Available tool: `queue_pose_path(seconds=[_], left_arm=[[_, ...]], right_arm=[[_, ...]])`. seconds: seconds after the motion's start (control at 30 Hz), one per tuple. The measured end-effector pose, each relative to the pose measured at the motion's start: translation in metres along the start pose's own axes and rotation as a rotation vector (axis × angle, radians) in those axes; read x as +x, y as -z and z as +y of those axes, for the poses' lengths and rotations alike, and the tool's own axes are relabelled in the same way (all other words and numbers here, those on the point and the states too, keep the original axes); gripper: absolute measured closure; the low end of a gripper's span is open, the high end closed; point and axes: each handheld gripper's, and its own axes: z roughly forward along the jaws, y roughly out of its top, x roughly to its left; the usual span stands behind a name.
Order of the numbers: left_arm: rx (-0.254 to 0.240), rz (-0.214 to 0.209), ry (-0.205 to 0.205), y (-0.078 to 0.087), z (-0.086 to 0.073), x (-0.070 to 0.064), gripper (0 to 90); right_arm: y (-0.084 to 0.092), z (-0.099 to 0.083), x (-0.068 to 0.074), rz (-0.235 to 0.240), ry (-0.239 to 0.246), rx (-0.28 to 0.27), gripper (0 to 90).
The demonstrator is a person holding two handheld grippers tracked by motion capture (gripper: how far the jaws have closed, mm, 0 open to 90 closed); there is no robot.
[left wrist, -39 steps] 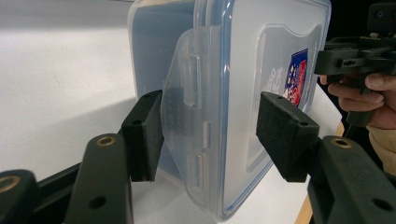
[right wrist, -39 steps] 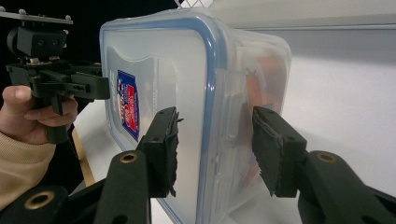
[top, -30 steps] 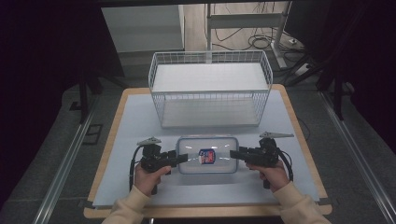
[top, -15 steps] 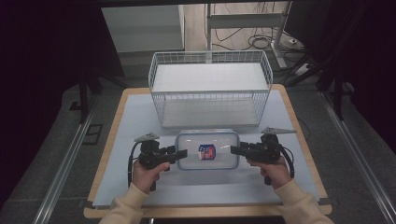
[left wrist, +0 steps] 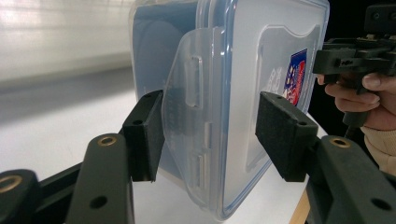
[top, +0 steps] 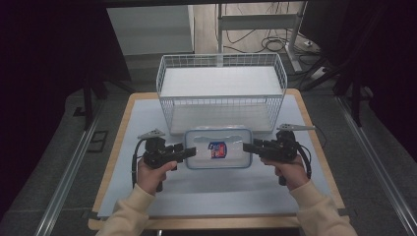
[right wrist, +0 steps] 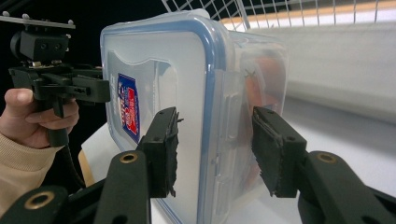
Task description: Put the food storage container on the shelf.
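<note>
A clear plastic container [top: 216, 140] with a blue-rimmed lid and a red-and-blue label hangs above the table, just in front of the wire basket. My left gripper [top: 189, 152] is shut on its left end, one pad on the lid and the other beside the latch flap [left wrist: 191, 107]. In the left gripper view, my left gripper [left wrist: 210, 135] clamps the container [left wrist: 243, 70] edge-on. My right gripper [top: 248, 146] is shut on the right end. In the right gripper view, my right gripper [right wrist: 215, 149] squeezes the container [right wrist: 163, 60] across lid and base. Something reddish shows dimly inside.
A white wire basket [top: 221, 105] stands at the back of the table, right behind the container, with a pale liner on its floor. A light mat [top: 221, 196] covers the wooden tabletop. Dark floor and metal rails lie on both sides.
Both grippers have risen together with the container held between them, and in the high view it now sits closer to the basket's front wall.
</note>
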Motion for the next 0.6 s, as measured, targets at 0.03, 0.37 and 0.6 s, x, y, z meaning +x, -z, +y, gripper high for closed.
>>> queue_pose_path(seconds=[0.03, 0.37, 0.6], left_arm=[[-0.002, 0.001, -0.004, 0.001, 0.004, -0.001, 43.8], [-0.038, -0.005, -0.033, 0.009, 0.053, -0.011, 43.4], [-0.068, -0.002, -0.067, 0.020, 0.097, -0.019, 43.1]], right_arm=[[0.001, 0.003, 0.001, 0.000, 0.005, -0.004, 52.6], [0.012, 0.050, 0.011, -0.020, 0.045, -0.039, 52.5], [0.019, 0.092, 0.021, -0.024, 0.083, -0.074, 52.6]])
